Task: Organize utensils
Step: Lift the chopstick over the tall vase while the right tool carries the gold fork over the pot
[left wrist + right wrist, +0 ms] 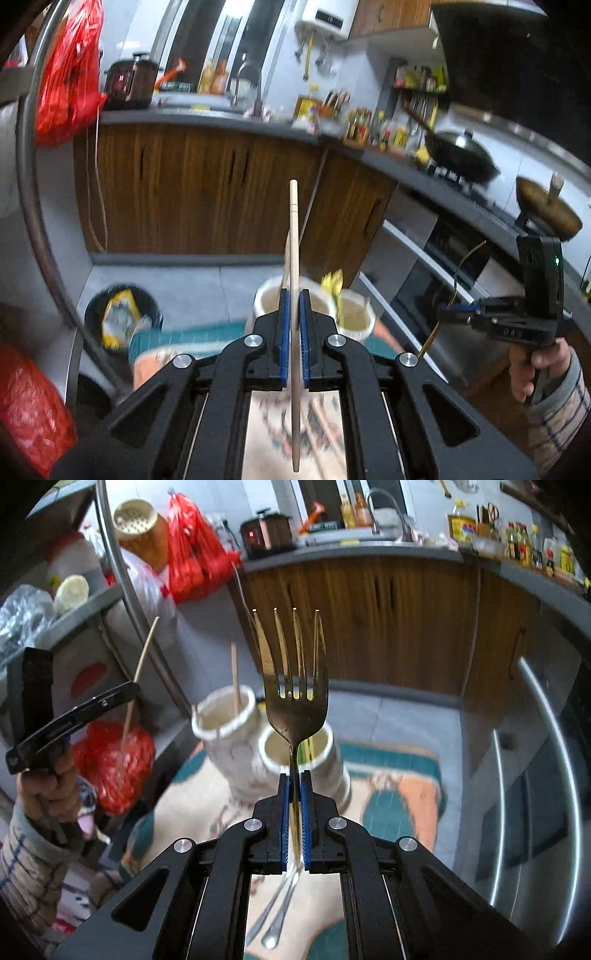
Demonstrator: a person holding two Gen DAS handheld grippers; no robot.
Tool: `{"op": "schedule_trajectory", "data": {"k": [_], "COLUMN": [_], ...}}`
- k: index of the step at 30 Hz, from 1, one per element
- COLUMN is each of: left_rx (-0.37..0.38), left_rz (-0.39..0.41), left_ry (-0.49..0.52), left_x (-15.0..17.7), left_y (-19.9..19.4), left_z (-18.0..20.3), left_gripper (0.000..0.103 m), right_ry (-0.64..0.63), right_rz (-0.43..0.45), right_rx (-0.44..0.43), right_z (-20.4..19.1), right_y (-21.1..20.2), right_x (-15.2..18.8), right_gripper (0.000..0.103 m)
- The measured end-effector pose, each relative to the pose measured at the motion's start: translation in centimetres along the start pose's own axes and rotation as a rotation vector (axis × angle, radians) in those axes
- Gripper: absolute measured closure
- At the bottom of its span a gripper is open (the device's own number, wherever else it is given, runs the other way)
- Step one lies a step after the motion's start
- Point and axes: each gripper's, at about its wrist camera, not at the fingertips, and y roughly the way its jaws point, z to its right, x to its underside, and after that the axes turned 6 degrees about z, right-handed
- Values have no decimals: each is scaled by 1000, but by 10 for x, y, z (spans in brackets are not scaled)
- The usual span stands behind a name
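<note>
My left gripper (294, 295) is shut on a wooden chopstick (294, 236) that points up and forward above two white ceramic holders (273, 295). My right gripper (294, 775) is shut on a gold fork (295, 686), tines up, above the smaller holder (317, 753). The taller holder (229, 734) has a chopstick (234, 675) standing in it. The right gripper shows at the right of the left wrist view (458, 310). The left gripper with its chopstick shows at the left of the right wrist view (122, 694).
Metal utensils (275, 915) lie on a patterned mat (399, 794) under my right gripper. A black bin (122, 314) stands on the floor. Wooden cabinets (207, 188) and a counter with a wok (461, 151) lie behind. Red bags (114, 760) hang at left.
</note>
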Motion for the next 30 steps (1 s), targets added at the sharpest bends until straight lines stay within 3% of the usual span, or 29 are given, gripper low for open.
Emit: {"op": "schedule_trajectory", "data": {"k": [6,12,15,22,30], "left_rx": [-35,7,-10,-18,-58], "left_rz": [125,238,276,288,304], "left_ry": [41,-29,-46,-11,30], "left_x": [-26,-43,-43,-4,38], "left_y": [23,54,69,92,84], "left_z": [9,-4,-9,-11,-4], "left_gripper": [98,98,98,98,98], "right_ry": [-7,-33,-53,-73,-80], "right_rz": [81,121,129,100,34], "right_rx": [-26,-32,-25,-4,2], "right_z": [-2,-7,-10,-8,-6], "right_y": [-8,1,11,48,75], "right_x": [-35,-61,-69,-65,-43], "right_gripper": [96,96,96,96,96]}}
